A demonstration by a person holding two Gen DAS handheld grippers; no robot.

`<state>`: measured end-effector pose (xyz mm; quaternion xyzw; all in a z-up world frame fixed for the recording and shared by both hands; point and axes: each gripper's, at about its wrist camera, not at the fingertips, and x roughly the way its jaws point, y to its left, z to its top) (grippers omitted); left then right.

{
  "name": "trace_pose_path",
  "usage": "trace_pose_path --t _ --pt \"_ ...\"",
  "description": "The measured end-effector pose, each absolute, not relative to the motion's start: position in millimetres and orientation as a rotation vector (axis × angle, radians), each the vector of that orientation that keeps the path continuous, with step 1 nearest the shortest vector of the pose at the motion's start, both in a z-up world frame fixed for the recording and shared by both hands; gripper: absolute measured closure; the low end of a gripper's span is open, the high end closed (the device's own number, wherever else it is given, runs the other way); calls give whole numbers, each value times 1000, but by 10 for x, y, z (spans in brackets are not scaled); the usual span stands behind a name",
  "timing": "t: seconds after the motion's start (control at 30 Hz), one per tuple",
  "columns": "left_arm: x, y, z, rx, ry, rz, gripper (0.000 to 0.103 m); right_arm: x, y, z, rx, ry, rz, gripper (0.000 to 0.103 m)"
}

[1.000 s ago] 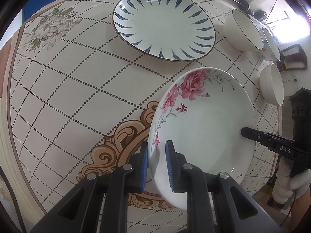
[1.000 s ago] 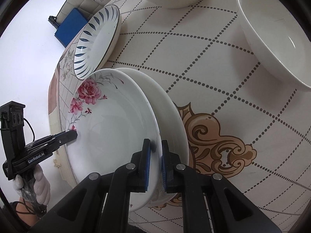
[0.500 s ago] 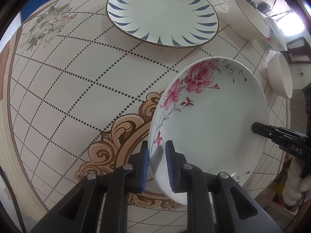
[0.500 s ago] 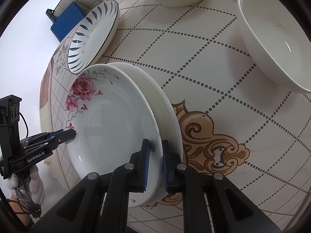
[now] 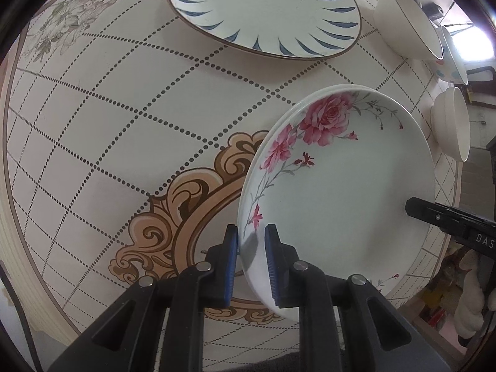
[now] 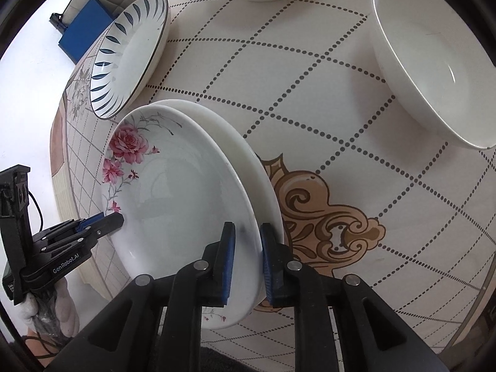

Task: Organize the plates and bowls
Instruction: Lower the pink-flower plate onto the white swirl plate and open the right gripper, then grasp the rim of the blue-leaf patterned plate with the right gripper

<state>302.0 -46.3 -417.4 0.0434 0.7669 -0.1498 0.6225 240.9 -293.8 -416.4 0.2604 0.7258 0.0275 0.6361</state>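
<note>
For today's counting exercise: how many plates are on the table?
3: blue-leaf plate lying apart; rose plate in front; plain white plate just beneath it. More could hide underneath.

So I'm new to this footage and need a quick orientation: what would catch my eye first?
The rose plate stands out, sitting in a plain white plate on the patterned table, near its edge. The left gripper clamps one rim; the right gripper's fingers, just opening, straddle the opposite rim. A blue-leaf plate lies beyond, with white bowls to the side.
</note>
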Motion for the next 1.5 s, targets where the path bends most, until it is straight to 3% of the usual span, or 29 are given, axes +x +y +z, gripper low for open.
trace_pose_path --t 0.07,0.13,0.23,0.6,0.67,0.73,0.8,0.87,0.93,1.1,1.5 --pt "3069 -430 -4187 76 1788 -339 87 2442 -2930 -4164 636 1677 66 66" --pt "3109 -394 -4188 56 1804 -331 87 2487 -2887 -4151 659 1700 86 44" --pt "3147 -379 -4149 49 1799 -323 87 2555 -2802 -4124 653 1724 111 30" --pt "3110 -437 -3788 96 1714 -314 84 2627 -2827 -3946 591 1717 86 25" --pt "3139 -436 -3643 104 1659 -314 76 2657 -2848 -3857 573 1680 81 25" --pt "3216 -437 -3488 115 1594 -308 74 2714 -2860 -3742 554 1618 74 25" --pt "3327 -421 -3386 117 1555 -304 54 2781 -2908 -3618 537 1545 67 25" --pt "3464 -396 -3318 102 1531 -307 42 2884 -2908 -3507 504 1475 58 24" --pt "3621 -351 -3321 88 1526 -290 42 3008 -2908 -3435 469 1431 45 19" --pt "4077 -253 -3410 65 1518 -225 42 3407 -2811 -3442 478 1420 81 19" --pt "4995 -192 -3853 -9 1585 -224 43 4114 -2790 -4008 710 1475 60 19"
